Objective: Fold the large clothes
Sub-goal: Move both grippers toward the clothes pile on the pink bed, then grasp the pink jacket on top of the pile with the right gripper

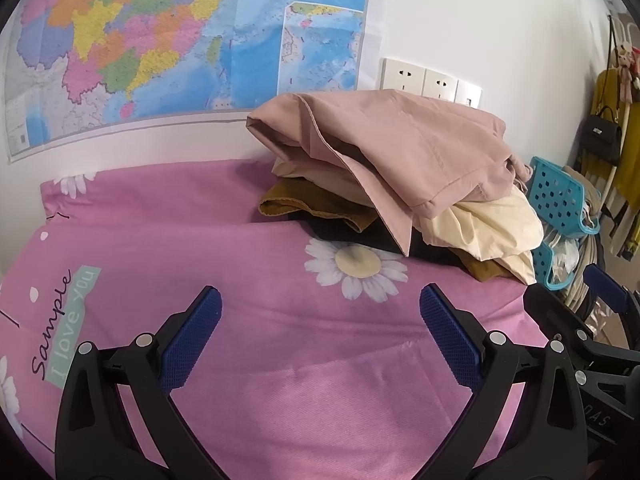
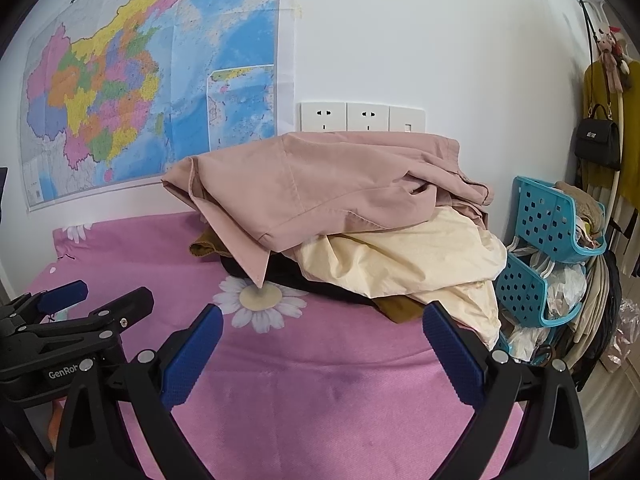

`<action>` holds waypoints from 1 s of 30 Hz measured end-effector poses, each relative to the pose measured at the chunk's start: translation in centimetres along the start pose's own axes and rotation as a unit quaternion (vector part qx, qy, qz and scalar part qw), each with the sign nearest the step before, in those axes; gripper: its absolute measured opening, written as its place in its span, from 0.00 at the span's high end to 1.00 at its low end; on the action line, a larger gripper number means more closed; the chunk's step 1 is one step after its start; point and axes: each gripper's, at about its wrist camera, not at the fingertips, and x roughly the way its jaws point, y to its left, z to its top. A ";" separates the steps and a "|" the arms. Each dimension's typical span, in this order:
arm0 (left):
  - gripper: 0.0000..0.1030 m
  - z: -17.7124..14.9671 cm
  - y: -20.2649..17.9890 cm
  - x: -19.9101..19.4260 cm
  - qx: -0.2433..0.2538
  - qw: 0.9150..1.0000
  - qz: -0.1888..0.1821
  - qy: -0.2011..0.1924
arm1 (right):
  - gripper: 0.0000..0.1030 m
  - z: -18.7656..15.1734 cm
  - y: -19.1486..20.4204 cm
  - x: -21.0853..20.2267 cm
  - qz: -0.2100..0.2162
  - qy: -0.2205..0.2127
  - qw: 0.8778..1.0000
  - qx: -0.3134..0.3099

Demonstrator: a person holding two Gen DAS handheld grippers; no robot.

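A pile of clothes lies at the far right of a pink flowered bed sheet (image 1: 240, 272). A dusty pink garment (image 1: 400, 148) is on top, with a cream one (image 1: 488, 228), a mustard one (image 1: 304, 204) and something black below. The same pile shows in the right wrist view, pink (image 2: 332, 188) over cream (image 2: 400, 264). My left gripper (image 1: 320, 308) is open and empty above the sheet, short of the pile. My right gripper (image 2: 322, 324) is open and empty, its right finger close to the cream garment. Each gripper sees the other at its frame edge.
A wall with a large map (image 1: 160, 40) and sockets (image 1: 432, 80) stands behind the bed. Blue plastic baskets (image 2: 548, 216) sit stacked to the right of the pile. A black handbag (image 2: 598, 144) and hanging clothes are at the far right.
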 end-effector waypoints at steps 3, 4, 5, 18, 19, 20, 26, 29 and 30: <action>0.05 -0.1 0.0 0.1 0.000 1.000 0.000 0.000 | 0.06 -0.1 0.1 0.1 0.001 0.000 1.000 -0.001; 0.05 -0.1 0.0 0.1 0.000 1.000 0.000 0.001 | 0.06 -0.1 0.1 0.2 0.001 0.001 1.000 -0.002; 0.05 -0.1 0.0 0.2 0.000 1.000 -0.001 0.002 | 0.06 -0.1 0.1 0.2 0.001 0.001 1.000 -0.002; 0.05 0.1 0.6 0.9 -0.004 1.000 0.003 0.007 | 0.06 0.3 0.7 1.0 0.005 0.007 1.000 -0.010; 0.05 0.1 0.6 1.0 -0.004 1.000 0.003 0.008 | 0.06 0.3 0.7 1.1 0.004 0.007 1.000 -0.011; 0.05 0.1 0.6 1.2 -0.003 1.000 0.005 0.009 | 0.06 0.4 0.8 1.2 0.004 0.007 1.000 -0.013; 0.05 0.4 1.7 2.3 -0.005 1.000 0.021 0.014 | 0.06 0.8 1.4 2.8 0.012 0.015 0.999 -0.028; 0.05 0.7 3.0 3.2 -0.014 0.999 0.038 0.017 | 0.06 1.2 2.1 4.1 0.014 0.010 0.999 -0.043; 0.05 0.8 3.4 3.5 -0.016 0.999 0.046 0.017 | 0.06 1.4 2.5 4.7 0.011 0.008 0.999 -0.052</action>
